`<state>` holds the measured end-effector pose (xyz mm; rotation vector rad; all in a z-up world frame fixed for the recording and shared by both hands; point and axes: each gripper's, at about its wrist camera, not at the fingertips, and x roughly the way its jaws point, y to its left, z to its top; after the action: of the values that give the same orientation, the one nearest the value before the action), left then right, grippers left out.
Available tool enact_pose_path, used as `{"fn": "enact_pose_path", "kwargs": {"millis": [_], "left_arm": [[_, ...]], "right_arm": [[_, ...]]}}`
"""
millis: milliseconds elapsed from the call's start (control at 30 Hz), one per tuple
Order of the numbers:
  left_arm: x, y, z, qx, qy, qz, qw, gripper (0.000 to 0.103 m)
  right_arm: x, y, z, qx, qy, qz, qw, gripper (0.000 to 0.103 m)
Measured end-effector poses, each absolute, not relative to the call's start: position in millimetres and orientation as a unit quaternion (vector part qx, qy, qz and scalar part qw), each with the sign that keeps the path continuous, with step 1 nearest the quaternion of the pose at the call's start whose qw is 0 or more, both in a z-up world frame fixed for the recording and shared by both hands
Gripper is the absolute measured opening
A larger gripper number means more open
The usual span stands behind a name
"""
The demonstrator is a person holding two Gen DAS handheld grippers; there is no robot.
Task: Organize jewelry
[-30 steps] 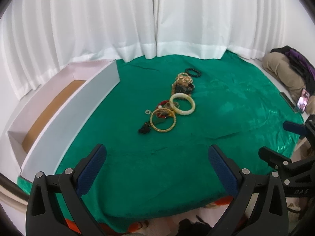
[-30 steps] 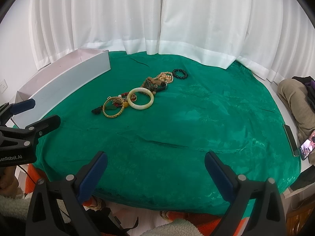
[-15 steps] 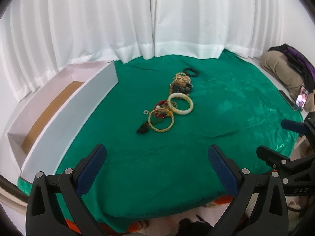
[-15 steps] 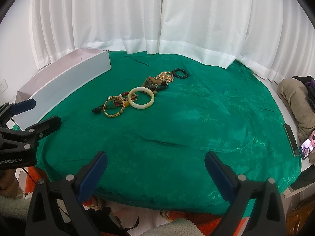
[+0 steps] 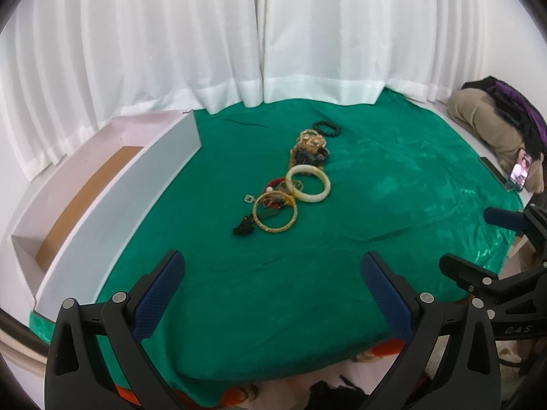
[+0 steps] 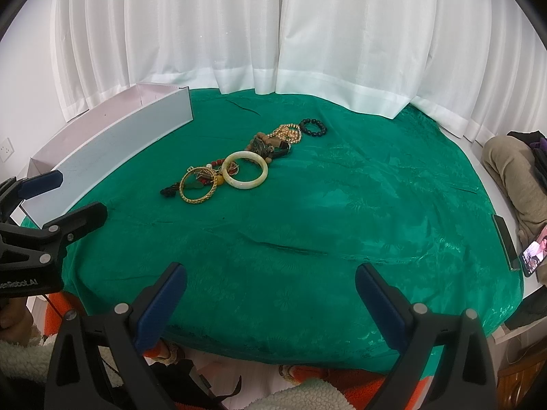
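- Table [image 5: 393,239] under green cloth fills mid-frame; white curtain [image 5: 239,34] across the top.
- Long white box [image 5: 112,205], left of frame, nothing visible inside; likely the destination.
- Left tool [image 5: 273,283] and right tool [image 6: 270,290], bottom of frame: both spread wide, holding nothing, well short of the pieces.
- Jewelry in a line at centre: pale bangle [image 5: 308,183], gold bangle [image 5: 274,215], black bead bracelet [image 5: 327,128] farthest.
- Step: nothing sorted yet. Next, probably reach in and pinch one bangle's rim.

Left claw [image 5: 273,273] and right claw [image 6: 271,278]: black frames, blue ribbed pads, silver screws; fleecy cream sleeve [image 6: 17,355].
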<state>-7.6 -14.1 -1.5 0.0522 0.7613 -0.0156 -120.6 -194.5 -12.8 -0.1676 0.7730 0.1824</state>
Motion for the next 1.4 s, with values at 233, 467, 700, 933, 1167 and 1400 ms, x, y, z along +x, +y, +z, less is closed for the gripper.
{"fn": "enact_pose_path", "kwargs": {"millis": [233,467,700,933,1167,1400], "left_arm": [[-9,-13,1,0.020,0.362,-0.018,0.932,0.103],[-5,-8,-4,0.014,0.378,-0.011,0.926,0.103],[-5,-6,-6,0.007,0.380,-0.012,0.925,0.103],[-5,-3,-6,0.007,0.385,-0.010,0.923,0.103],[-2,5,-9,0.003,0.389,0.004,0.921,0.103],[11,38,-16,-0.026,0.403,0.032,0.914,0.103]], "right_arm": [[-121,-196,-12,-0.083,0.371,0.084,0.921,0.101],[-121,-199,-12,-0.080,0.371,0.079,0.922,0.101],[-121,-197,-11,-0.082,0.374,0.084,0.920,0.101],[-121,-197,-11,-0.082,0.374,0.083,0.920,0.101],[-116,-204,-9,-0.084,0.368,0.070,0.924,0.101],[-110,-220,-14,-0.072,0.371,0.049,0.925,0.101]]}}
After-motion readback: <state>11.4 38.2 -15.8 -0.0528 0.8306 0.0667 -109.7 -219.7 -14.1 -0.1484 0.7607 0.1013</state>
